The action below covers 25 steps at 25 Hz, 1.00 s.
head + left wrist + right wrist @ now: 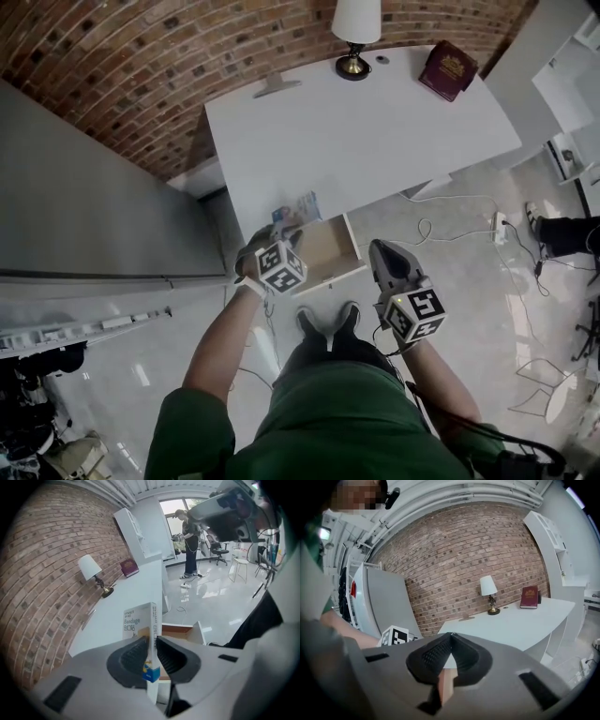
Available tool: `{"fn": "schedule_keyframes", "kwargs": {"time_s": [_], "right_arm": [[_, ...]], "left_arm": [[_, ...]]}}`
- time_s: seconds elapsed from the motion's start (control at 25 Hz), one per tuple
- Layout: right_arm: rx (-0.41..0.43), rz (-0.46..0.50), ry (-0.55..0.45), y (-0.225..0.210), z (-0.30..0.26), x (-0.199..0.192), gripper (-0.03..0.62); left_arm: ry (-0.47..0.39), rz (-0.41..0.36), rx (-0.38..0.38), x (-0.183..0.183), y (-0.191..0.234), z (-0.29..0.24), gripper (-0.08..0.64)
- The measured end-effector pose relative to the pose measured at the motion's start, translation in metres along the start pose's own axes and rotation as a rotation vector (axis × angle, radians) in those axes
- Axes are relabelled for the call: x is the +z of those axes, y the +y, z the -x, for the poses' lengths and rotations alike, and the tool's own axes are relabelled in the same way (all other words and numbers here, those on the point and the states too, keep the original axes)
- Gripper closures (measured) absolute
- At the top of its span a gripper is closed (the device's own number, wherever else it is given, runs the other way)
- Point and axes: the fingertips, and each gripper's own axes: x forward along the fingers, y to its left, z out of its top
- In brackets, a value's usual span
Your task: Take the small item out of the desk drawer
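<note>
A white bandage box stands on edge between the jaws of my left gripper, which is shut on it. In the head view the same box shows at the front edge of the white desk, just ahead of the left gripper. The desk drawer is pulled open, its wooden inside showing right of the box. My right gripper hangs to the right of the drawer. Its jaws meet at the tips with nothing between them.
On the desk's far side stand a lamp and a dark red book. A grey cabinet borders the left. Cables and a power strip lie on the floor at right. A person stands far off by office chairs.
</note>
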Motion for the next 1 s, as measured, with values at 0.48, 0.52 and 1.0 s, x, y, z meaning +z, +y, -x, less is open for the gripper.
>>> {"fn": "schedule_keyframes", "kwargs": {"time_s": [0.48, 0.52, 1.0], "right_arm": [[-0.022, 0.017, 0.008, 0.006, 0.007, 0.017, 0.591], [-0.026, 0.018, 0.011, 0.006, 0.007, 0.016, 0.591], [-0.037, 0.009, -0.01, 0.002, 0.005, 0.022, 0.591]], "left_arm": [[0.139, -0.073, -0.001, -0.021, 0.034, -0.059, 0.533], [0.143, -0.074, 0.013, -0.022, 0.037, -0.062, 0.54], [0.05, 0.057, 0.109, -0.012, 0.061, -0.041, 0.538]]}}
